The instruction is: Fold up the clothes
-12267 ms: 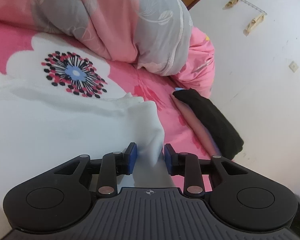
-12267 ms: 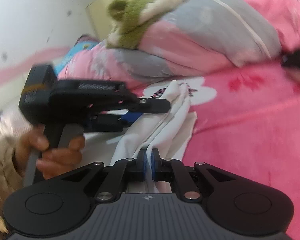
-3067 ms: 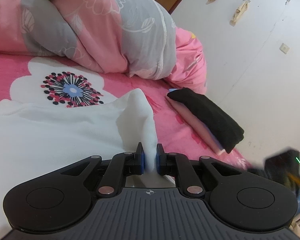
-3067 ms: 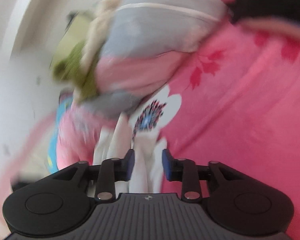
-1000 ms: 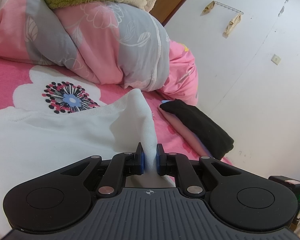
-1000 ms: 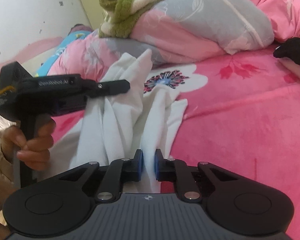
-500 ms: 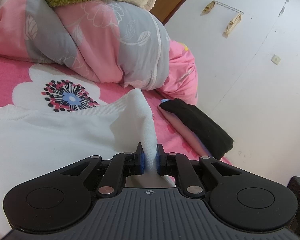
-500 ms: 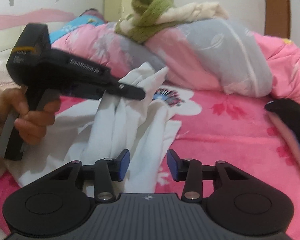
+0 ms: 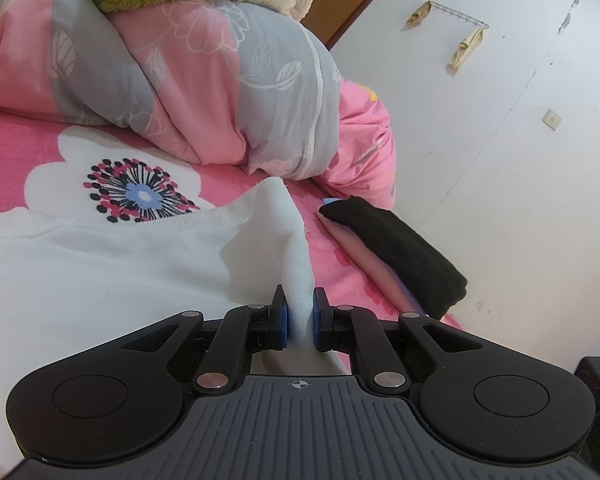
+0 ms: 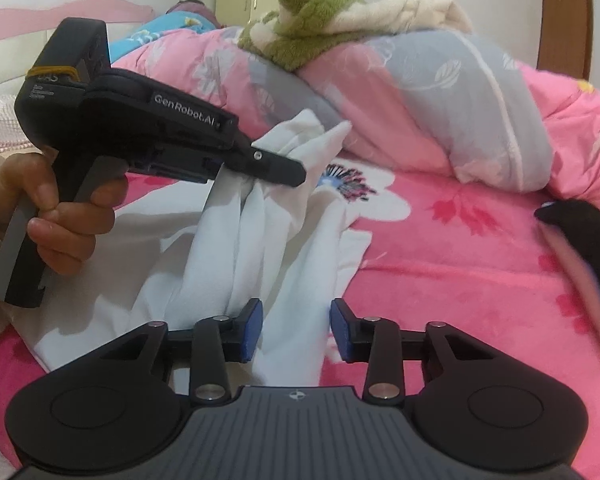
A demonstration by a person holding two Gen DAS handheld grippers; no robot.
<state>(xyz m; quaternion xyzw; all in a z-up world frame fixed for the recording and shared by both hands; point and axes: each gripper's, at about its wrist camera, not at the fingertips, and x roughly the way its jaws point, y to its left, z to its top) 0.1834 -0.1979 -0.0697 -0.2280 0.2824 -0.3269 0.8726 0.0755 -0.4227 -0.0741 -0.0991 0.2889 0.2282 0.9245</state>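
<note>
Pinching a raised peak of the white garment (image 9: 112, 272), the left gripper (image 9: 299, 316) has its blue-padded fingers (image 9: 283, 320) pressed together on the soft knit cloth. Garment lies spread on the pink bed cover (image 9: 12, 148), its ribbed hem just below a printed white flower. From the right wrist view, the left gripper (image 10: 288, 172) lifts the cloth into long hanging pleats; a hand (image 10: 64, 216) grips its handle. Right gripper (image 10: 296, 330): fingers (image 10: 252, 330) stand apart, having just closed a little after opening; a fold of white cloth lies between them, pads not pressing it. Puffy grey-and-pink quilt (image 9: 204, 88) behind, fuzzy green and cream towels (image 10: 320, 12) on top. Folded black cloth (image 9: 396, 248) at the bed's edge near the wall.
</note>
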